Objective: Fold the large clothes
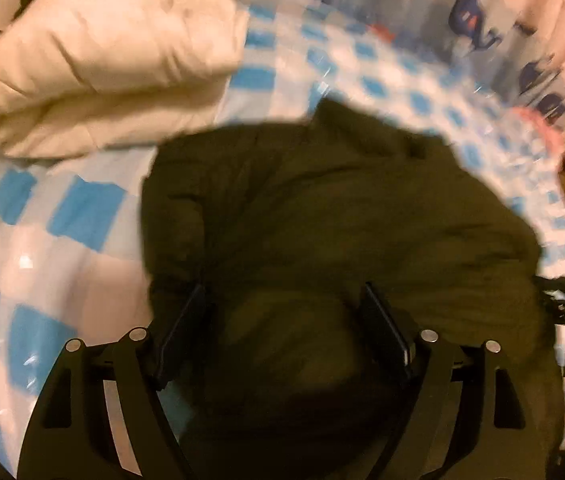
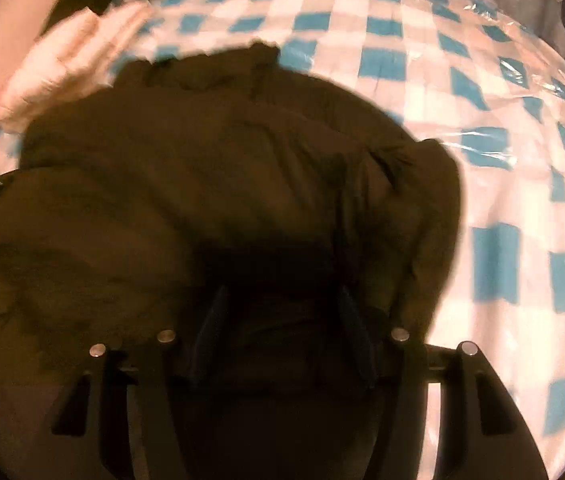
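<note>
I hold 2 grippers over a dark olive jacket (image 1: 322, 208) that lies bunched on a bed with a blue-and-white checked cover (image 1: 54, 216). In the left wrist view the jacket fills the middle and lower right of the frame; in the right wrist view it fills the middle and lower left.

My left gripper (image 1: 286, 320) has its jaws spread wide, with a puffy roll of the jacket bulging up between them. Whether the pads actually press the cloth I cannot tell, since the picture is smeared. My right gripper (image 2: 282, 328) stands about half spread with dark jacket fabric between the fingers, too dark there to tell whether it is pinched.

As I judge it, the fold is partway along: the jacket is gathered into a compact mound, not spread flat, but its outline is lumpy, with a flap sticking out at the right edge in the right wrist view and a peak at the top. Squaring and flattening are left. A cream padded garment (image 1: 94, 56) at the upper left of the left wrist view looks already folded.

For room: bare checked cover lies open to the right and top of the right wrist frame. The cream bundle lies just beside the jacket's upper left edge. A patterned bedding with dark blue shapes (image 1: 478, 28) rims the upper right.
</note>
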A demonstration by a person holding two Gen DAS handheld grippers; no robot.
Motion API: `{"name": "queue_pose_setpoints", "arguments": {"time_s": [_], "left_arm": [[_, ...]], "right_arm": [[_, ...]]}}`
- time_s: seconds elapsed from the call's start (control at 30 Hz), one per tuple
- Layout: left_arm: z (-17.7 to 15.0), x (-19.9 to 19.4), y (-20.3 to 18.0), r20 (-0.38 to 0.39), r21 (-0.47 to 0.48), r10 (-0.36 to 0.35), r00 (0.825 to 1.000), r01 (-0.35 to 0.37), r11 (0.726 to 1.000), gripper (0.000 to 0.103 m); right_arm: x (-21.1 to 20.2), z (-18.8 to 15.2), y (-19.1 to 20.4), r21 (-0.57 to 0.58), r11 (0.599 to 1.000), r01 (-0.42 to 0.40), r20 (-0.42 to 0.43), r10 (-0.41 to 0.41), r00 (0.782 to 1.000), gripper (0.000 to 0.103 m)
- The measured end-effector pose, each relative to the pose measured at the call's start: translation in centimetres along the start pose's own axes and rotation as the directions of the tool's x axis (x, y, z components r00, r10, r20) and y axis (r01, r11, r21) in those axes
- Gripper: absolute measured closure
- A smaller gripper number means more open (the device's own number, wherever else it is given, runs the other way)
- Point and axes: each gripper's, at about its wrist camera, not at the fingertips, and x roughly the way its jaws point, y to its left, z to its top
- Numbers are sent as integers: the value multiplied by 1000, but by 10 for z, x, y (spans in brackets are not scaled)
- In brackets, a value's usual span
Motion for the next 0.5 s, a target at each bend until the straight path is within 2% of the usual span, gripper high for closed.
{"name": "queue_pose_setpoints", "arguments": {"time_s": [0.1,0.17,0.23,0.33,0.43,0.5], "left_arm": [[-16,-73,7,73,27,0,997,-2,1000,27],[-37,-116,22,78,16,-5,997,3,1000,25],[-63,-150,42,54,-1,-3,999,3,1000,18],[-110,-184,78,-14,-57,-15,1000,14,998,16],[-163,-197,109,-99,-184,-74,992,55,981,16],[-196,-198,119,-123,-234,-105,987,74,969,16]], "right_arm": [[-62,-34,-15,50,995,-84,45,81,996,31],[-97,-67,-27,92,983,-156,39,153,987,28],[-121,-101,-37,129,965,-227,25,226,974,25],[-148,-158,-53,211,924,-318,-9,327,945,23],[-160,-207,-60,290,879,-379,-26,403,915,23],[-166,-237,-62,343,839,-423,-29,460,888,23]]}}
